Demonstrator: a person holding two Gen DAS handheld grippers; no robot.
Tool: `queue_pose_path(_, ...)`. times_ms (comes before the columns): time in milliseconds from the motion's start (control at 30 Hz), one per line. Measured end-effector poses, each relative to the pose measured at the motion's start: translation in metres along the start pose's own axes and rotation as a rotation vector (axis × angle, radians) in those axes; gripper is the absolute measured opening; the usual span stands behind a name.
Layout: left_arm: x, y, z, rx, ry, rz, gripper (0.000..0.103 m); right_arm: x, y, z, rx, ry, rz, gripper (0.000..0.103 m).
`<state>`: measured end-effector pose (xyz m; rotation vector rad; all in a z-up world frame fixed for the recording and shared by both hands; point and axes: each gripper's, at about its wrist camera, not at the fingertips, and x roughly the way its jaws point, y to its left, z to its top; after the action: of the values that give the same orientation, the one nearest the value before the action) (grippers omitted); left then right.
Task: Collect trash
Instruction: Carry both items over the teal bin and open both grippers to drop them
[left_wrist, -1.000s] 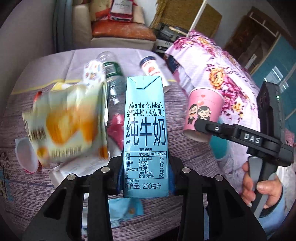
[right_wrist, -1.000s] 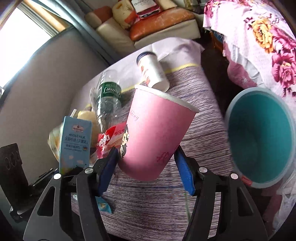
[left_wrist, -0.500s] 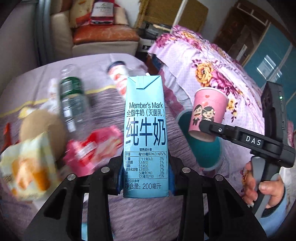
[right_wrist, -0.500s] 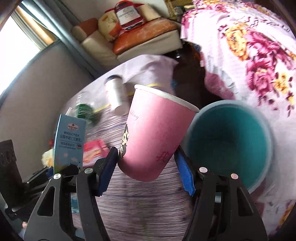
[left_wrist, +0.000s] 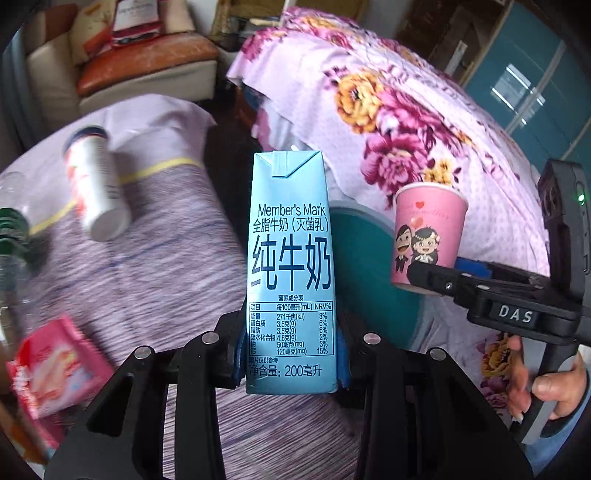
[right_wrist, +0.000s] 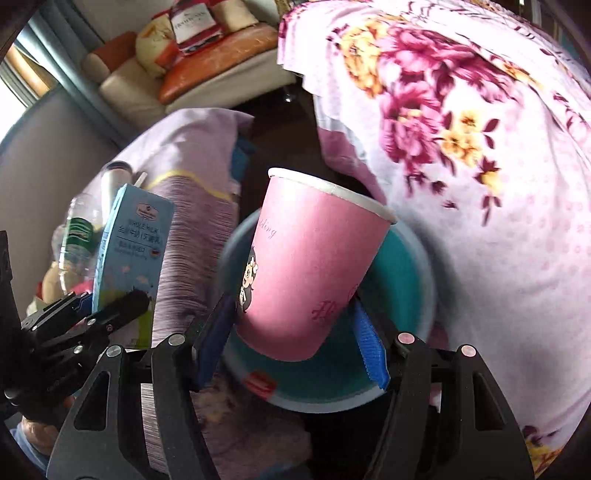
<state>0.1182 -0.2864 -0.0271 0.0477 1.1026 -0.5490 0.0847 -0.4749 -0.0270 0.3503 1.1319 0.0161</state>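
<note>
My left gripper (left_wrist: 291, 360) is shut on an upright light-blue milk carton (left_wrist: 290, 273), its blue pads pressing the carton's lower sides. In the right wrist view the same carton (right_wrist: 129, 258) shows at the left. My right gripper (right_wrist: 291, 343) is shut on a pink paper cup (right_wrist: 310, 266), held tilted directly over the open teal trash bin (right_wrist: 402, 280). The cup (left_wrist: 428, 236) and the hand-held right gripper also appear at the right of the left wrist view, with the bin (left_wrist: 369, 266) behind the carton.
On the purple-striped table (left_wrist: 166, 266) lie a white tube-shaped bottle (left_wrist: 96, 192), a clear green-labelled plastic bottle (left_wrist: 14, 236) and a red snack wrapper (left_wrist: 51, 365). A floral bedspread (left_wrist: 424, 110) lies right of the bin. A sofa (left_wrist: 122, 62) stands behind.
Both grippers have swung right, away from the cluttered table toward the teal bin, keeping carton and cup. The cup, beside the bin earlier, is over its opening now.
</note>
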Motion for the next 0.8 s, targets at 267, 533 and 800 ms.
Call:
queue_pose_path(267,0.033,-0.023,0.004,0.020,0.060,0.035,0.048,0.008,-0.027,0.005,0.010,0.058,-0.022,0.061)
queue_pose_path(533,0.023,-0.012,0.008,0.000,0.024,0.094,0.069,0.025,-0.019,0.013,-0.021,0.098,-0.010,0.061)
queue_pose_path(800,-0.005,0.021,0.005,-0.076,-0.013,0.128,0.081,0.031,-0.006,0.015,-0.013,0.145,-0.003,0.067)
